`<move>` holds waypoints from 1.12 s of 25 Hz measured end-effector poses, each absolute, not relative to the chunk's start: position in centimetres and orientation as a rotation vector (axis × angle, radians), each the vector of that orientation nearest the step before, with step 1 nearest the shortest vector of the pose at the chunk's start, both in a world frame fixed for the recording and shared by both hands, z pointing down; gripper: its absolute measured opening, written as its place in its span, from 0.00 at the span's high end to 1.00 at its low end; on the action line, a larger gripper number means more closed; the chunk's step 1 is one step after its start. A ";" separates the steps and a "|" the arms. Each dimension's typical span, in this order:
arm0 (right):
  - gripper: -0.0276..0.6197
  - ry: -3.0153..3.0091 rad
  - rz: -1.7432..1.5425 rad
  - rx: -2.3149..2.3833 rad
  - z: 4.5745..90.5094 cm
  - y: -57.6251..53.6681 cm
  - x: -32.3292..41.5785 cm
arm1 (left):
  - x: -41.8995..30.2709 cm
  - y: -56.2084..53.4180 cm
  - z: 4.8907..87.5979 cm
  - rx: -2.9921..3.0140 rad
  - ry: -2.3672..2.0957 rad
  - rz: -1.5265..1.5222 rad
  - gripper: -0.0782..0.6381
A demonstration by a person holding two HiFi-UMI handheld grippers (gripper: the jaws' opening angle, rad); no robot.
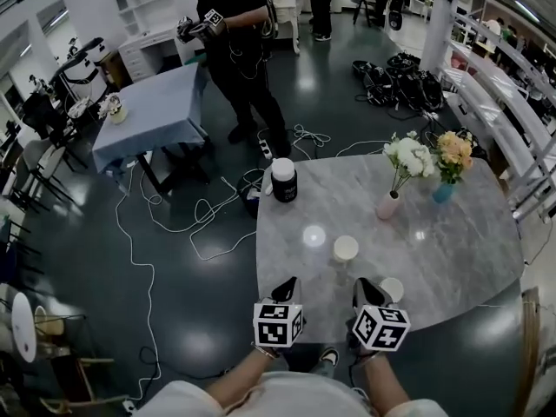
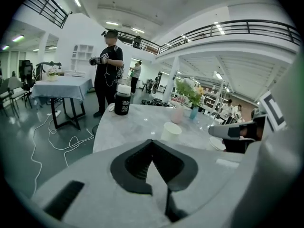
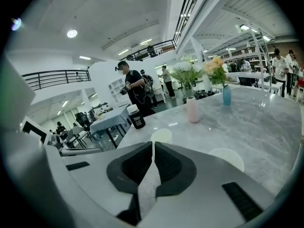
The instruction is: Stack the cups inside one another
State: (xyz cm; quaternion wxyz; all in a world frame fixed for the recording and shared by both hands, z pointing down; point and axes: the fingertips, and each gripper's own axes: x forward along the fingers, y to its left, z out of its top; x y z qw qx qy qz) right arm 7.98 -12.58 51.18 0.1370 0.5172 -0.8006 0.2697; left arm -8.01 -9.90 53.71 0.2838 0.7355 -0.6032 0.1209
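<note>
Two white paper cups stand apart on the marble table [image 1: 452, 250]. One cup [image 1: 346, 248] is near the table's middle, also seen as the cup [image 2: 171, 131] and the cup [image 3: 161, 136]. The other cup [image 1: 392, 289] stands near the front edge, just right of my right gripper [image 1: 367, 290], and shows as the low cup [image 3: 227, 158]. My left gripper [image 1: 285, 288] hovers at the front edge, short of both cups. Both grippers are shut and hold nothing: left jaws meet at the left gripper tip [image 2: 152, 142], right jaws at the right gripper tip [image 3: 152, 145].
A black jar with a white lid [image 1: 284, 180] stands at the table's far left. A pink vase [image 1: 388, 205] and a blue vase [image 1: 444, 192] with flowers stand at the back. A person [image 1: 239, 42] stands beyond, beside a blue-clothed table [image 1: 152, 111]; cables lie on the floor.
</note>
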 end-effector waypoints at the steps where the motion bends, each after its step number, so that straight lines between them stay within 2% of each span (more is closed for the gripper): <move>1: 0.93 -2.313 0.786 1.488 51.4 -12.6 7.6 | -8.5 -9.7 53.9 1.952 -1.619 0.326 0.89; 20: 0.92 -2.222 0.826 1.446 59.0 -16.8 5.0 | -10.4 -11.5 60.0 1.860 -1.609 0.397 0.89; 28: 0.81 -2.189 0.822 1.425 61.2 -18.8 4.5 | -11.8 -13.0 61.6 1.812 -1.619 0.399 0.89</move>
